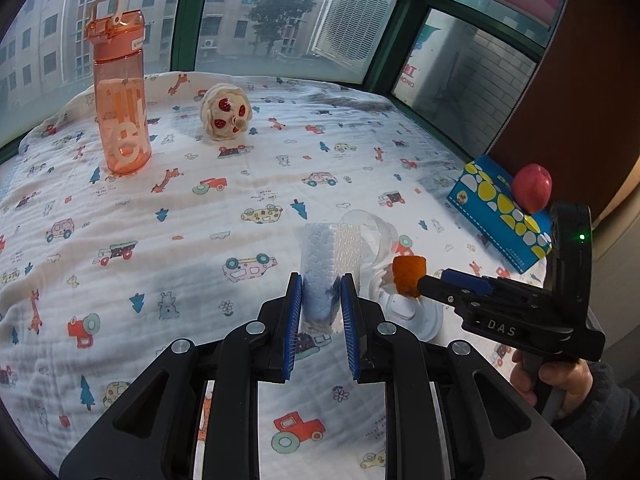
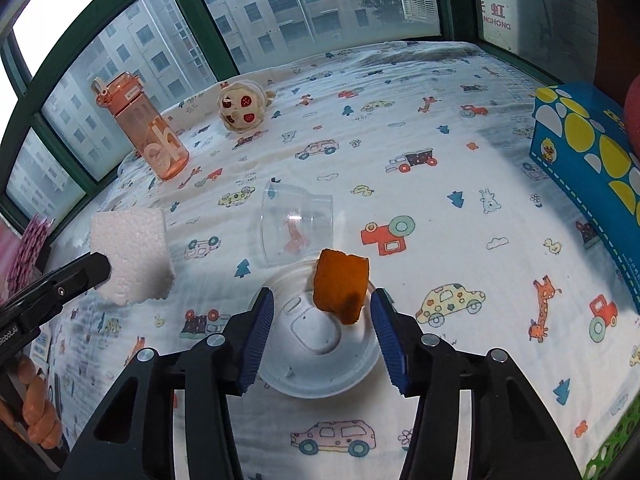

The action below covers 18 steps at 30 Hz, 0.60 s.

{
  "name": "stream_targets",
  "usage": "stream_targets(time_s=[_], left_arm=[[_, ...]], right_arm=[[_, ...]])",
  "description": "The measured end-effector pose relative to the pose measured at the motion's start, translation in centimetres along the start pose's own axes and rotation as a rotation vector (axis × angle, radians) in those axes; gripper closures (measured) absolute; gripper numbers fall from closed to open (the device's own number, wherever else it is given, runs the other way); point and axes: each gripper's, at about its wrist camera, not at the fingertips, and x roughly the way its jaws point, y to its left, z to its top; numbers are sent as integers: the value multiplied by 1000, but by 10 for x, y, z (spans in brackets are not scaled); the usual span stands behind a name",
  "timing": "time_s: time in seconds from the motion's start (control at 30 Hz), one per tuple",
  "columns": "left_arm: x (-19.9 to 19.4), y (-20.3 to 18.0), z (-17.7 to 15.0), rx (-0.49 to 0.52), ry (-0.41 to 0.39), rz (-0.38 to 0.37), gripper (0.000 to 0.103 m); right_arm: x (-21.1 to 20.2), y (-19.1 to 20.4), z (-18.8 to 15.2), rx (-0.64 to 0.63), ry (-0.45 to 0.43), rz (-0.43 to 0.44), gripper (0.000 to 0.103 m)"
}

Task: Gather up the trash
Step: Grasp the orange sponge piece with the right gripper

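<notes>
Blue-padded jaws of the left gripper [image 1: 320, 312] stand narrow and clamp a white block of foam [image 1: 329, 264], holding it clear of the printed cotton sheet [image 1: 160, 208]. Beside it, the right gripper [image 2: 322, 332] has its jaws partly closed around an orange sponge-like chunk [image 2: 340, 286]; in its own view a gap shows on either side of the chunk, so I cannot tell whether the pads press on it, though the left view shows the chunk sitting at that gripper's tip. Just under the chunk lies a white round plastic lid [image 2: 320, 344], and touching the lid's far edge lies a clear plastic cup [image 2: 296, 224] tipped on its side. Judging by this, collection is at an early-to-middle stage: one piece is in hand, a second is being taken, and the lid and cup are left on the sheet. No bin or bag is plainly visible; a green perforated edge [image 2: 608, 452] at the right view's corner is cut off and cannot be identified. An orange translucent water bottle [image 1: 120, 96], a cream plush toy [image 1: 226, 112] and a blue spotted tissue box [image 1: 500, 216] stand well apart from the trash.
</notes>
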Motion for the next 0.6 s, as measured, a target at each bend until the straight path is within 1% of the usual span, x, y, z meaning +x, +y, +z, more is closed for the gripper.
stream_targets(time_s=[0.5, 0.6], left_arm=[[9, 9, -3, -26, 19, -11, 84], [11, 9, -5, -25, 23, -13, 84]], right_arm=[[25, 3, 6, -21, 20, -81, 63], [27, 3, 6, -27, 20, -100, 68]])
